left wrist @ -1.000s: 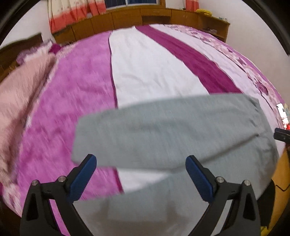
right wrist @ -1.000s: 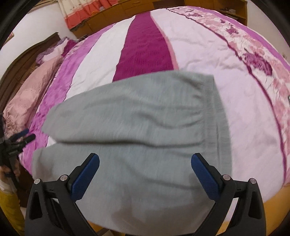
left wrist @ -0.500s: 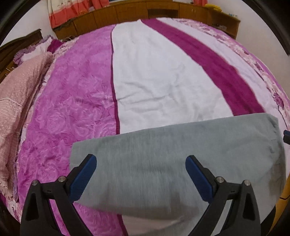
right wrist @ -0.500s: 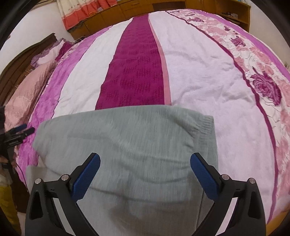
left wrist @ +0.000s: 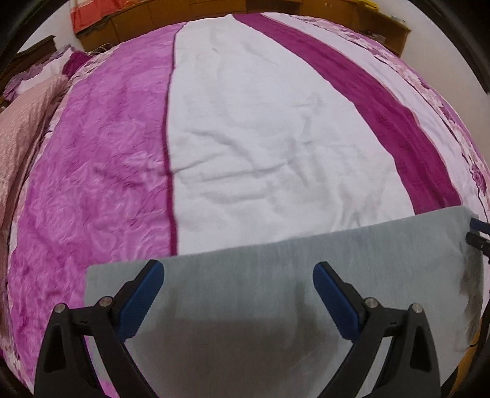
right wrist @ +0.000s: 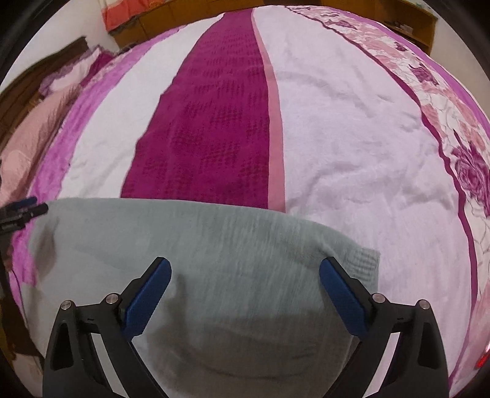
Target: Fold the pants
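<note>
While both tools hang low over the near edge of the bed, the left gripper [left wrist: 238, 286] has its blue-padded fingers [left wrist: 141, 298] spread wide with nothing between them, and the right gripper [right wrist: 245, 283] is spread the same way, its pads [right wrist: 344, 298] clear of the cloth. Directly beneath and just ahead of both lies the grey pants [left wrist: 275, 275], folded into one long band on the bedspread [left wrist: 260, 122] at the bed's near edge. The long axis runs left to right across each view, crosswise to the bedspread's stripes. In the right wrist view the ribbed waistband [right wrist: 366, 266] sits at the right end, by the right finger; the opposite end reaches left toward the left gripper's dark tip at the frame edge. The far long edge of the pants [right wrist: 199, 238] is straight; the cloth is blurred near the fingers. Nothing lies on the pants or blocks them. Beyond, the bedspread stretches away in pink, white and deep magenta stripes, with a floral border [right wrist: 453, 128] to the right. Far left lies a pink pillow [left wrist: 18, 122], and wooden cabinets [left wrist: 306, 7] line the far wall, with a red-and-white curtain [left wrist: 101, 12] hanging in front of them
</note>
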`<state>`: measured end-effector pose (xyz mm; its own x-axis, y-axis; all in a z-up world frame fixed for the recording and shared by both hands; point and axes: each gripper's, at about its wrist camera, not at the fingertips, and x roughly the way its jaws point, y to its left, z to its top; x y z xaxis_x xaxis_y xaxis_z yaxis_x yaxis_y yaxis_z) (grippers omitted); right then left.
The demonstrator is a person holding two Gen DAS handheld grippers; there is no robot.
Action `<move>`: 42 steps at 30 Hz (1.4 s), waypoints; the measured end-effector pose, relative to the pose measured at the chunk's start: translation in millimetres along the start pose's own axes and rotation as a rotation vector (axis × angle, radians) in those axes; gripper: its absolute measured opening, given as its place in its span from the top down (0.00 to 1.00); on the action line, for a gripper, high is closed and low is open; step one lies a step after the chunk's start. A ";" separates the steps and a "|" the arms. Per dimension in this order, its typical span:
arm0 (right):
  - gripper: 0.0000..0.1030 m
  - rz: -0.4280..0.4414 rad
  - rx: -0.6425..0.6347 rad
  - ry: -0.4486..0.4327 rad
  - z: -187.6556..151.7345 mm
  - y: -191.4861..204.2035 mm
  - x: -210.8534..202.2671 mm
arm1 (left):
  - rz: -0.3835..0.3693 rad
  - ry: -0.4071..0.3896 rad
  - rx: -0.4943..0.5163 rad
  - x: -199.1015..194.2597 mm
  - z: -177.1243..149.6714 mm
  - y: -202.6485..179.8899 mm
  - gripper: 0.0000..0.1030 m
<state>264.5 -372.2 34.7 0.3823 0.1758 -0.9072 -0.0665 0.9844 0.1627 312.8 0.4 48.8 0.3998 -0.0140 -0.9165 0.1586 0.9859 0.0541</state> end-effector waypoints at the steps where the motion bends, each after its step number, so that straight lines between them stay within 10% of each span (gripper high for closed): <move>1: 0.08 -0.005 -0.012 0.004 0.9 0.3 3.5 | -0.006 0.001 0.002 3.8 1.8 -2.2 0.03; 17: 0.03 -0.078 -0.195 -0.162 -10.6 9.8 32.0 | 0.016 0.035 0.146 66.8 -1.7 -2.6 0.00; 37: 0.03 -0.100 -0.192 -0.232 -14.5 14.7 34.2 | -0.070 -0.064 0.025 70.0 -18.4 13.9 0.02; 42: 0.03 -0.105 -0.192 -0.237 -14.9 14.8 33.7 | -0.054 -0.114 0.004 49.7 -30.3 9.0 0.43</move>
<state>262.7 -351.7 0.8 0.5991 0.0905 -0.7956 -0.1796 0.9835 -0.0233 306.7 13.6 -8.2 0.4904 -0.0864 -0.8672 0.1860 0.9825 0.0072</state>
